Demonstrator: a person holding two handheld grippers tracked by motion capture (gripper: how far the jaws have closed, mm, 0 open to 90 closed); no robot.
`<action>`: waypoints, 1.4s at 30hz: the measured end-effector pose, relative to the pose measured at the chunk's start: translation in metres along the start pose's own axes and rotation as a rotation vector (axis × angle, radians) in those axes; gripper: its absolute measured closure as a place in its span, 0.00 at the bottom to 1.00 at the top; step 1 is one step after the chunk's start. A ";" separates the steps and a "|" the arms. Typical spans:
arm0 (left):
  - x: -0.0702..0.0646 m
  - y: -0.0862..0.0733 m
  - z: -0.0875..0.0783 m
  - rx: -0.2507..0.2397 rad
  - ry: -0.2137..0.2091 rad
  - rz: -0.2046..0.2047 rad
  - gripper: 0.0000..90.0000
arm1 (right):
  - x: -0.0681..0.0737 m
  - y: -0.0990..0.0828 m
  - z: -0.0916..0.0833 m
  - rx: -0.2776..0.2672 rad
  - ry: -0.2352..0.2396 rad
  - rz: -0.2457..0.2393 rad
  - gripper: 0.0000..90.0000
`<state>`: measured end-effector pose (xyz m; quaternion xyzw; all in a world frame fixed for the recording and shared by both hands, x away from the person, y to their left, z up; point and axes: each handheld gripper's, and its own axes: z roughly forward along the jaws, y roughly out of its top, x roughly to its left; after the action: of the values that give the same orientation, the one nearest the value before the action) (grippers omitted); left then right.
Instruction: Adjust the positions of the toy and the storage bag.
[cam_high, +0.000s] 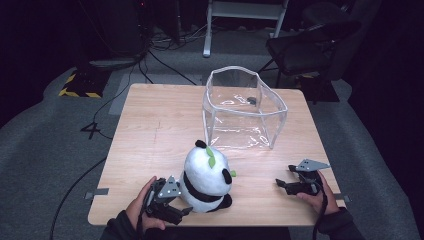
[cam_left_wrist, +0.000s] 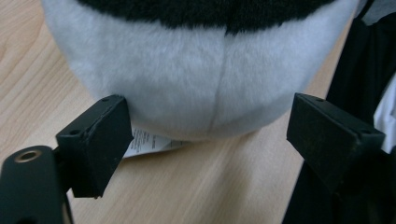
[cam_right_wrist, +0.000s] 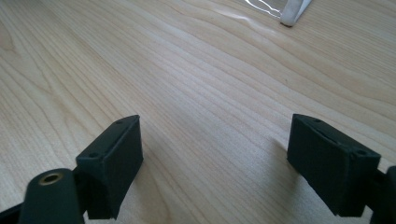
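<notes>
The black-and-white plush panda (cam_high: 206, 177) sat on the wooden table (cam_high: 150, 130), unlifted, outside the clear plastic bin (cam_high: 243, 107). The left gripper (cam_left_wrist: 201, 135) gaped around it, seemingly ungripped; the right gripper (cam_right_wrist: 215, 154) stood open, empty.

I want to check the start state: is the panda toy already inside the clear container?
No, the panda toy sits on the table in front of the clear container, outside it.

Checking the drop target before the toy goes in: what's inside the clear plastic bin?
The clear soft-walled plastic bin holds one small dark object near its far side, too small to identify. The rest of its floor shows only glare; reflections on the near wall may hide small items.
</notes>
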<state>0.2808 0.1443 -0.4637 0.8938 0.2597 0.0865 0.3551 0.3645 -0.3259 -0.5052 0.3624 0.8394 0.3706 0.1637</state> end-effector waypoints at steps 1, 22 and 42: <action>0.000 0.001 0.001 -0.005 0.002 -0.007 0.15 | 0.000 0.000 0.000 0.000 0.002 -0.001 0.20; -0.005 0.007 0.056 0.103 0.038 -0.017 0.00 | -0.001 0.000 0.000 0.002 0.010 -0.007 0.19; -0.006 0.043 0.094 0.061 0.058 -0.053 0.00 | 0.000 0.000 0.000 0.003 0.006 -0.007 0.18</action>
<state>0.3249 0.0596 -0.5031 0.8941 0.2961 0.0949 0.3224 0.3649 -0.3261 -0.5053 0.3588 0.8415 0.3700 0.1620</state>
